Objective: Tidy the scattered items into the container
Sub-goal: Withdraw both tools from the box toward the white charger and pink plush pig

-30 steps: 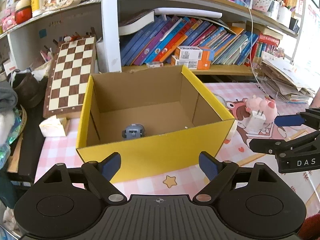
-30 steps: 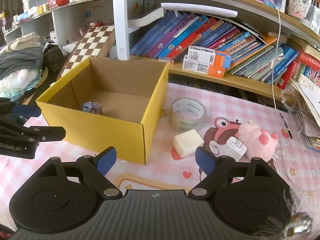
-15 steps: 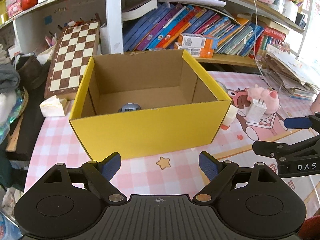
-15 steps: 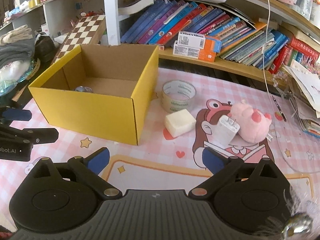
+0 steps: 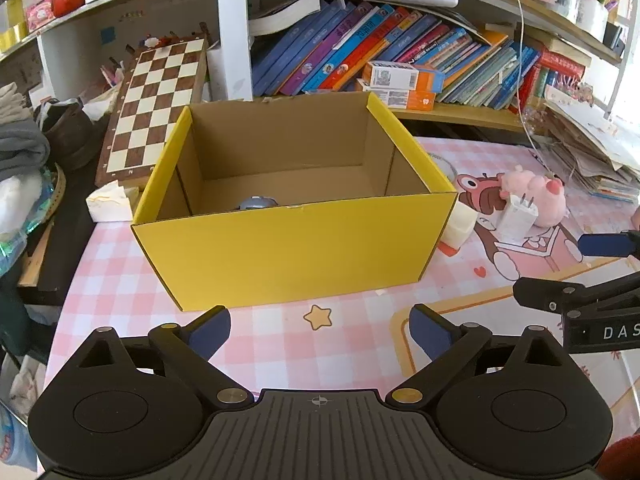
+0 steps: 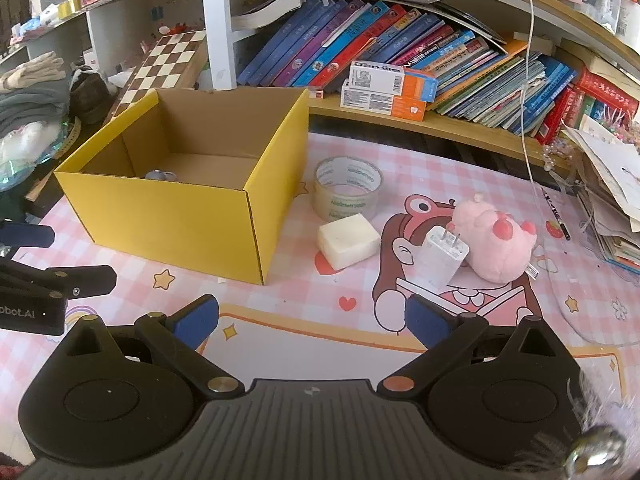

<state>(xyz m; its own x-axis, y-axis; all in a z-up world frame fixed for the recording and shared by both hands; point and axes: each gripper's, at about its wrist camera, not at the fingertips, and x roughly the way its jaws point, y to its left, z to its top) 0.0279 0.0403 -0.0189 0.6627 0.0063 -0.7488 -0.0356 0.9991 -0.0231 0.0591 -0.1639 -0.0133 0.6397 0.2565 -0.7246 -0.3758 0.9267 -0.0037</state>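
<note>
Yellow box (image 6: 192,216) is sitting open at left-centre of the right wrist view, and dead centre of the left wrist view. It's holding one item so far: a small grey round thing (image 5: 258,203) lying on the box floor near the front wall, showing just above the rim; too hidden to say what it is.

So approx. one item is in, and four are waiting on the pink checked mat (image 6: 304,320). In the right wrist view they're all lying right of the box:
- tape roll (image 6: 347,189), centre frame, just beside the box's right wall
- white block (image 6: 349,241), just below the tape, near the box corner
- white charger plug (image 6: 442,258), centre-right, prongs pointing up, leaning against the toy
- pink plush toy (image 6: 494,242), right of the plug, touching it

Right gripper (image 6: 312,322) is hovering low at bottom centre w/ jaws spread wide and nothing btwn them, pointing roughly at the block/plug area. Left gripper (image 5: 320,326) is sitting at bottom centre of its own view, jaws also spread and carrying nothing, facing the box's front wall.

Judging by this, the task is looking early, maybe a fifth done. The block or plug is looking like the closest pick for the right side. The plush is leaning on the plug, so taking one is prob. going to shift the other.
</note>
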